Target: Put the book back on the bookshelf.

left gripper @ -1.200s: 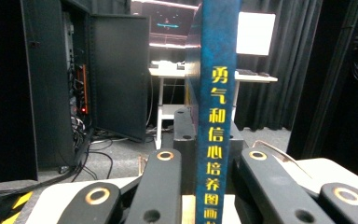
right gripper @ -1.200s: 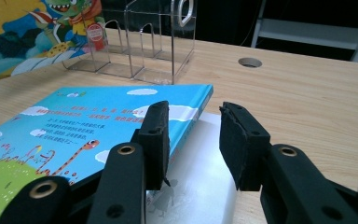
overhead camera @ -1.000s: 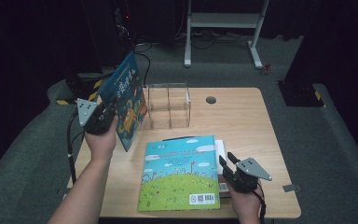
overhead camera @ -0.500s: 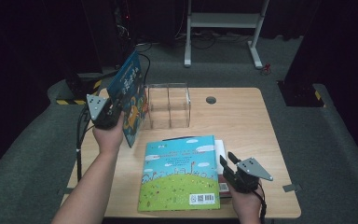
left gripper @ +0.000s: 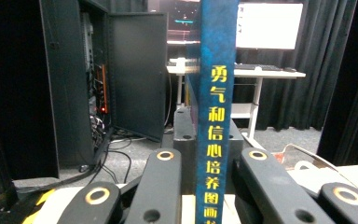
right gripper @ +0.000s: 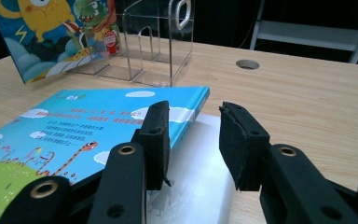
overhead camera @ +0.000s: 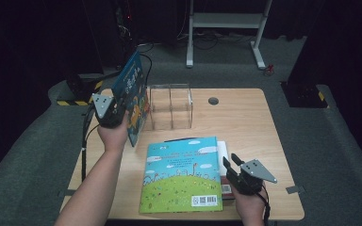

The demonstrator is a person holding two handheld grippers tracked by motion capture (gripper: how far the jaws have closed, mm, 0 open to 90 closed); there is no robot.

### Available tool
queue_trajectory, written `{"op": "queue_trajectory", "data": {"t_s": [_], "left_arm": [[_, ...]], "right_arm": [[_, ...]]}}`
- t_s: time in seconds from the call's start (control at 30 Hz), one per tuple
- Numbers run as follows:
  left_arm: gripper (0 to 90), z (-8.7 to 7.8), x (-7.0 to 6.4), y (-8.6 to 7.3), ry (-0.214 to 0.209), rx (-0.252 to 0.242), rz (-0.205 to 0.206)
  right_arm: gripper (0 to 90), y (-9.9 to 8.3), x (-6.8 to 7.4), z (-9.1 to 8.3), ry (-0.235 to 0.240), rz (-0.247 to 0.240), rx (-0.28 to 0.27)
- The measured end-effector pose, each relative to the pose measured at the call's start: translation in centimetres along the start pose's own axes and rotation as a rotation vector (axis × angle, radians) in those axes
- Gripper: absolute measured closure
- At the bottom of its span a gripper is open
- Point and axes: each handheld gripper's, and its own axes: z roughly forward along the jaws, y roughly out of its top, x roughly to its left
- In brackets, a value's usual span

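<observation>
My left gripper is shut on a blue picture book, which it holds upright and a bit tilted above the table's left edge, just left of a clear acrylic book rack. In the left gripper view the book's blue spine with yellow characters stands between the jaws of my left gripper. A second picture book lies flat at the front of the table on a white book. My right gripper rests open at its right edge; in the right gripper view this gripper hovers over the white book.
The wooden table has a round cable hole at the back. The rack has several empty slots. A white desk frame stands on the floor behind the table. A cable trails from the left gripper.
My left gripper has carried the upright blue book to the right and farther back, closer to the acrylic rack. The right gripper and the flat book have stayed put.
</observation>
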Motion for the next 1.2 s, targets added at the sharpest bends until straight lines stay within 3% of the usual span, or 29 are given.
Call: {"op": "queue_trajectory", "data": {"t_s": [0.63, 1.2], "left_arm": [[82.9, 0.8, 0.0, -0.5, 0.022, -0.018, -0.009], [82.5, 0.1, 0.5, -1.3, 0.016, -0.035, -0.005]], "right_arm": [[62.8, 0.0, -0.1, -0.1, 0.001, 0.002, -0.001], [62.9, 0.0, 0.1, 0.0, 0.002, -0.001, 0.003]]}}
